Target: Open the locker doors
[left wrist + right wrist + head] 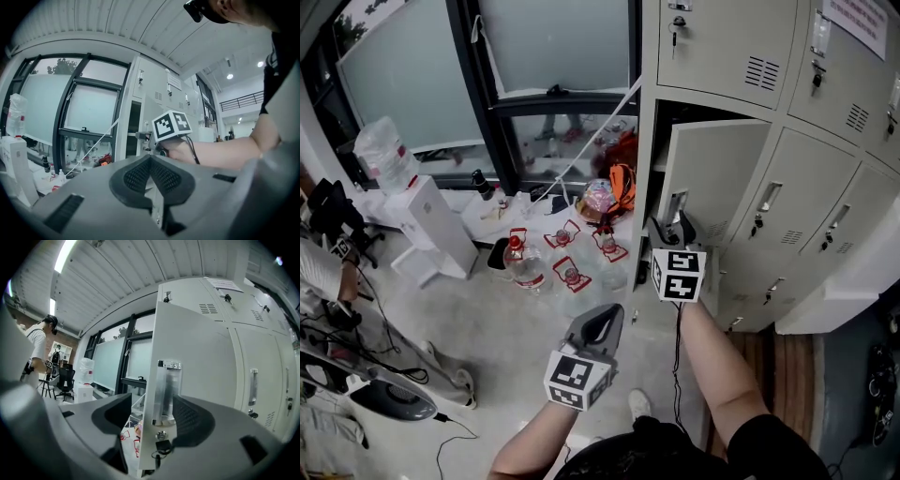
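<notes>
A bank of beige lockers [797,202] fills the right of the head view. One middle-row door [712,178] stands partly swung out, showing a dark opening behind it. My right gripper [672,228] is at that door's metal handle [676,204]. In the right gripper view the door's edge with the handle [166,392] stands between my right gripper's [152,404] jaws. The left pad is clear of the edge, so the jaws are open. A key [159,446] hangs in the lock below. My left gripper [602,323] hovers lower left, shut and empty [151,164].
The locker above [722,42] and the doors to the right are closed. Water bottles [525,262], an orange bag [622,186] and a white cabinet [431,220] crowd the floor by the window. Cables and equipment [356,375] lie lower left. A person [37,348] stands far off.
</notes>
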The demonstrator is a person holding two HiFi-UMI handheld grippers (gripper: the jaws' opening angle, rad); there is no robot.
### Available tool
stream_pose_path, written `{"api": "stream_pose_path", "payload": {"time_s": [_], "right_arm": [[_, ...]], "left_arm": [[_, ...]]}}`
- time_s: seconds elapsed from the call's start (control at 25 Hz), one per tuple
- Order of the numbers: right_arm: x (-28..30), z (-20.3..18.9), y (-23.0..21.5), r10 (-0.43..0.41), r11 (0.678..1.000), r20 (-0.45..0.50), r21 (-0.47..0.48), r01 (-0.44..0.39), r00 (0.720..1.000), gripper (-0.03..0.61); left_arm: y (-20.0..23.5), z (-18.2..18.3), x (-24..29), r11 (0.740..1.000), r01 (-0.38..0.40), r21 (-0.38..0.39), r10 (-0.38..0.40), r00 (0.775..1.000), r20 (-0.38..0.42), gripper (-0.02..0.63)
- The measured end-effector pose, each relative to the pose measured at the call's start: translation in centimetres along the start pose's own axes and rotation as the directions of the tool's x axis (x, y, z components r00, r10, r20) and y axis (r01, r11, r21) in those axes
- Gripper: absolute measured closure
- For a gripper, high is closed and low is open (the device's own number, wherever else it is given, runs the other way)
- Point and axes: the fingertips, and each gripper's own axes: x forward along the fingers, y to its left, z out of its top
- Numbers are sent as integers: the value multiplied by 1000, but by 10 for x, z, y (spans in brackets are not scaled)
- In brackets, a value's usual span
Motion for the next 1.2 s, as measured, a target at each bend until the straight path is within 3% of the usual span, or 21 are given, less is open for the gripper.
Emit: {"api": "stream_pose_path", "payload": {"time_s": [0.16,0.32,0.56,1.2], "right_arm": [[10,3,-3,-111,991,-5,-80,111,994,310],[15,-5,-9,-171,979,-31,-116,166,985,340],[19,-10,-13,-135,991,-46,-22,134,990,316],[-17,-12,-16,-133,990,-34,-51,132,990,352]], "left_arm": [[6,0,-4,1000,-15,0,15,1000,-3,611],[11,-4,-5,1000,-26,-5,26,1000,-9,611],[13,-6,-5,1000,-28,-10,28,1000,-12,611],[-8,-5,-17,1000,23,-7,-23,1000,-7,611]]}}
